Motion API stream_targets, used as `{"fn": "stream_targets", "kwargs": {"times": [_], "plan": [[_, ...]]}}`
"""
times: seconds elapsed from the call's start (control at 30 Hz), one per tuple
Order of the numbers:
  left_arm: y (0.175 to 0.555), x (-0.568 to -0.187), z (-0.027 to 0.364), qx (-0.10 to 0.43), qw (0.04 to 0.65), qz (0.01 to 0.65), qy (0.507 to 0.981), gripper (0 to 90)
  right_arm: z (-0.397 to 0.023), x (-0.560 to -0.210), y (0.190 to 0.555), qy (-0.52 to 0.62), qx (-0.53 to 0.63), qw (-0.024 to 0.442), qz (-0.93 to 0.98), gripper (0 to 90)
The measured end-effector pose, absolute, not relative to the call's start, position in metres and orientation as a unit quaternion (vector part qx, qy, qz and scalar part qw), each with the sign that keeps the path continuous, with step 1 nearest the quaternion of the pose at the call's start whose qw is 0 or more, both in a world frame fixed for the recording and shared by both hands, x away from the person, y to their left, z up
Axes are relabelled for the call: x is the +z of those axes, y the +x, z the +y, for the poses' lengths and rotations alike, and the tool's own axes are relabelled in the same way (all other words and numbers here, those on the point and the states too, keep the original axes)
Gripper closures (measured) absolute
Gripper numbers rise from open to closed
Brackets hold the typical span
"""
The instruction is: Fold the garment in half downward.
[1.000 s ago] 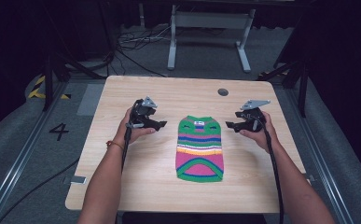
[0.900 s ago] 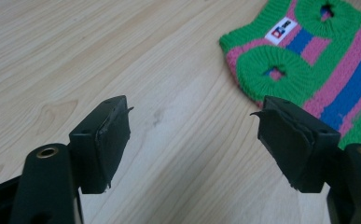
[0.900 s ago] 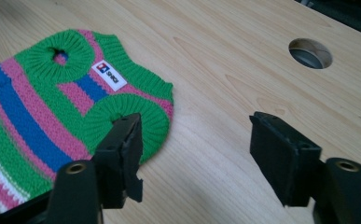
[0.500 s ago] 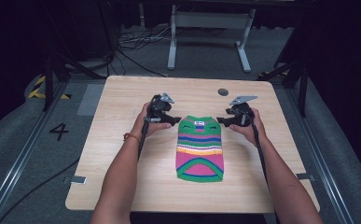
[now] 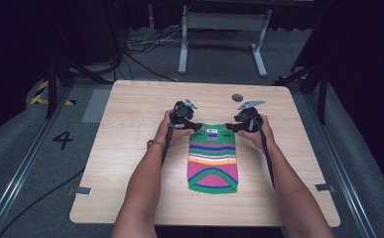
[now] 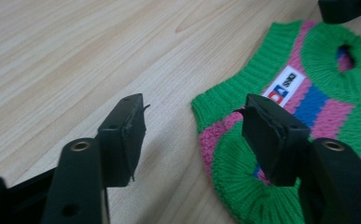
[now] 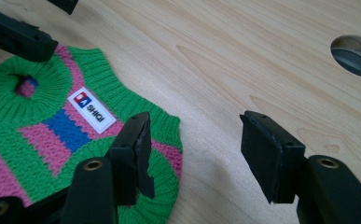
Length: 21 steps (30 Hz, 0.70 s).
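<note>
Sweater point(image 5: 213, 157) lay flat mid-tabletop point(image 5: 130, 124), striped and ungrasped. Left claw point(image 6: 192, 128) and right claw point(image 7: 194, 147) both gaped wide at its top corners, probably poised to pinch; nothing was lifted or folded yet.

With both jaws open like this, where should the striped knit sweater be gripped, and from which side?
Probably at the two top corners of the small striped knit sweater, beside its green ribbed collar. It lies flat, so each open hand-held gripper, left and right, would slide one jaw under the corner edge from its own outer side.
</note>
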<state>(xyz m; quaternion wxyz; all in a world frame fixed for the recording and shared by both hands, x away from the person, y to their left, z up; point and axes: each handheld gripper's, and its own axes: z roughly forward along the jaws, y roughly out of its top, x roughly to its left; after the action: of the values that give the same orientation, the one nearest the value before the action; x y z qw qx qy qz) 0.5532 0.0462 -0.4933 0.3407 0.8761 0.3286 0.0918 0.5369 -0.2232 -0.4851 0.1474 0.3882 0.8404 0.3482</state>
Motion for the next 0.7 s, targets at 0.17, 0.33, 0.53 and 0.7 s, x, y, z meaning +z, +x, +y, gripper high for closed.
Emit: {"fn": "stream_targets", "kwargs": {"times": [0.17, 0.33, 0.53, 0.7], "plan": [[0.556, -0.496, 0.043, 0.086, 0.347, 0.345, 0.868, 47.8, -0.224, -0.493, 0.545, 0.406, 0.34, 0.141, 0.836, 47.9], [0.556, -0.501, 0.038, 0.075, 0.351, 0.356, 0.863, 58.6, -0.223, -0.498, 0.547, 0.412, 0.346, 0.131, 0.833, 50.1], [0.554, -0.503, 0.038, 0.06, 0.355, 0.351, 0.865, 59.5, -0.218, -0.501, 0.547, 0.408, 0.351, 0.122, 0.834, 49.6], [0.553, -0.503, 0.039, 0.053, 0.358, 0.335, 0.87, 65.1, -0.211, -0.503, 0.545, 0.4, 0.345, 0.117, 0.841, 51.2]]}}
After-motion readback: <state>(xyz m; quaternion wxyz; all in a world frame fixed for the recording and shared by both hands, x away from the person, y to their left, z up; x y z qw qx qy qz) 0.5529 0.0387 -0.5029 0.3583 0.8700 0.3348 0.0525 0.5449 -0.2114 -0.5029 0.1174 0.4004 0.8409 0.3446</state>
